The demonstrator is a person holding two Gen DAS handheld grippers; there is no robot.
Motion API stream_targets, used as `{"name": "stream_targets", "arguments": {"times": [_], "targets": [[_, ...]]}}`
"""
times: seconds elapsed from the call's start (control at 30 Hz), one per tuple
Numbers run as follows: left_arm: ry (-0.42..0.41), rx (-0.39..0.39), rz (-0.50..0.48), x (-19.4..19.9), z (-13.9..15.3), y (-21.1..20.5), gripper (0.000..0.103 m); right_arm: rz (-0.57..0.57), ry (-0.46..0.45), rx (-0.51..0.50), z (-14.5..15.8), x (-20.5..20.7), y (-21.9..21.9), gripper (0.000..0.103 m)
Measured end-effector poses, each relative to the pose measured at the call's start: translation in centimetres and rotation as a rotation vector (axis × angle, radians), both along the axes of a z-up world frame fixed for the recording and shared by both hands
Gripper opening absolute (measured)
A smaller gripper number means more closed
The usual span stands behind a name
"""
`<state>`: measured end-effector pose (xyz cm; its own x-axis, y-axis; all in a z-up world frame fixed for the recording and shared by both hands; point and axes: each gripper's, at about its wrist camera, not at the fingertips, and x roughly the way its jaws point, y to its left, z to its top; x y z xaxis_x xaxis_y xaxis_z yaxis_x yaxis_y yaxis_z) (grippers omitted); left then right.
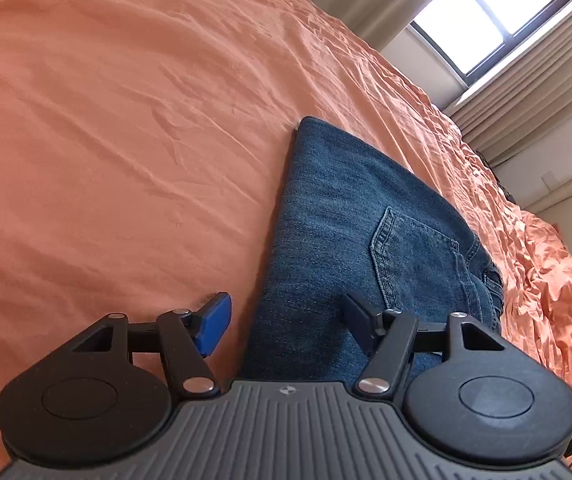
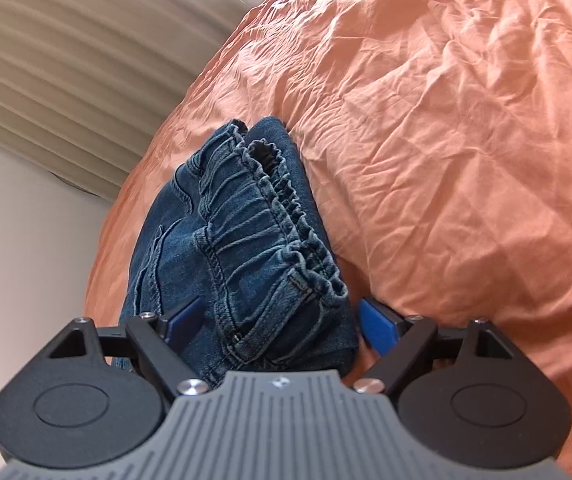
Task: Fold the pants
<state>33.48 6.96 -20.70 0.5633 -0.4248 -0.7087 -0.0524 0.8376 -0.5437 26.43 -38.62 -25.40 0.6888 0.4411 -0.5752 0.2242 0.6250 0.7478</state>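
From the left wrist, the left gripper (image 1: 286,316) hangs spread wide over the edge of the folded jeans (image 1: 349,216), which lie on the orange bedsheet (image 1: 106,120). From the right wrist, the right gripper (image 2: 282,322) is spread too, its blue pads (image 2: 377,326) straddling the gathered waistband (image 2: 270,208) without pinching it.

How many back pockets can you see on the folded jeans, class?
1. A stitched pocket faces up on the jeans, ahead of the left gripper. Others may be hidden in the folds.
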Motion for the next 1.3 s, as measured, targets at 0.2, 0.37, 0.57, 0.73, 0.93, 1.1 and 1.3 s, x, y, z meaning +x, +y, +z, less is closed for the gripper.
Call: {"name": "stream_targets", "arguments": {"times": [0.2,0.37,0.57,0.73,0.93,1.1,1.3], "targets": [[-0.006,0.011,-0.062,1.0,-0.7,-0.9,0.076,-0.021,-0.013,0.059,-0.9,0.8,-0.5,0.081],[-0.036,0.028,-0.103,1.5,-0.9,-1.7,0.077,-0.037,-0.015,0.08,-1.4,1.2,-0.7,0.07],[-0.048,0.023,-0.131,1.8,-1.0,-1.5,0.074,-0.033,-0.02,0.078,-1.6,1.5,-0.6,0.063],[-0.061,0.023,-0.142,1.8,-0.8,-2.0,0.063,-0.03,-0.029,0.077,-1.8,1.6,-0.7,0.052],[-0.072,-0.015,-0.14,1.7,-0.6,-1.6,0.035,-0.021,-0.041,0.105,-1.7,1.5,-0.7,0.035],[-0.086,-0.086,-0.11,1.5,-0.3,-0.8,0.02,-0.013,-0.07,0.107,-0.8,1.2,-0.7,0.027],[-0.102,-0.113,-0.098,0.3,2.2,0.3,0.014,-0.006,-0.081,0.161,1.2,0.4,-0.7,0.023]]}}
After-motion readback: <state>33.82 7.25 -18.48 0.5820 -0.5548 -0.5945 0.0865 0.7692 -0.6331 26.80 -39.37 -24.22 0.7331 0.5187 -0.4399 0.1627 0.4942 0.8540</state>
